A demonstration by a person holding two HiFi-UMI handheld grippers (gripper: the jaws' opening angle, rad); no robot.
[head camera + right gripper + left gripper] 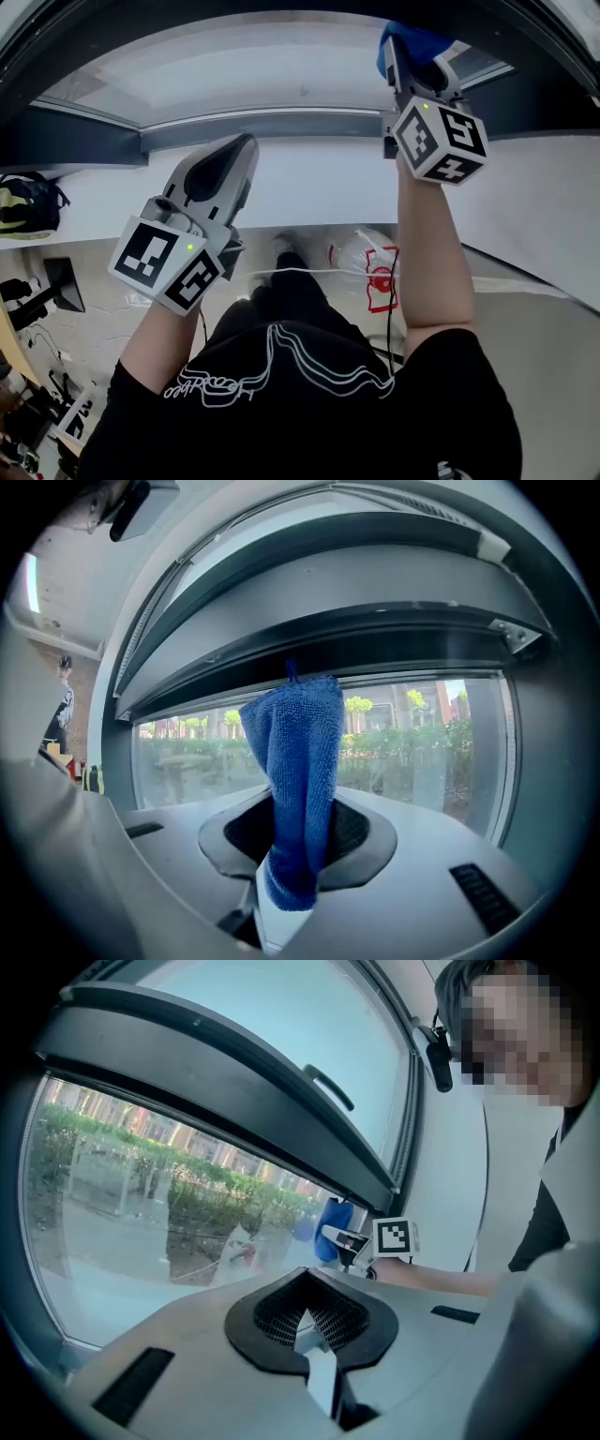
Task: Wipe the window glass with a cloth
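Pinching the cloth (295, 780) low on its folded length, the fingers of the right gripper (291, 860) are clamped tight on the blue terry. Most of the fold stands free beyond the tips, probably so that soft fabric and not hard plastic meets the pane. Right arm raised and extended. The cloth sits up by the glass (422, 752), just under the dark frame bar (375, 644) and near the right end of the pane. From the left gripper view it looks pressed to the pane, but contact is not certain. Left gripper (309, 1321): fingers pressed together, nothing between them. It is held lower and well apart from the right one, pointed at the glass without touching it. Judged idle and parked out of the wiping path, since one cloth needs one tool. Greenery and buildings show through the pane; no streaks or wet marks can be made out. Judgement: wiping stage, working near the upper right corner, with most of the pane to the left and below yet to cover. Risk: the hold is low, so the free fold may flop under side strokes.
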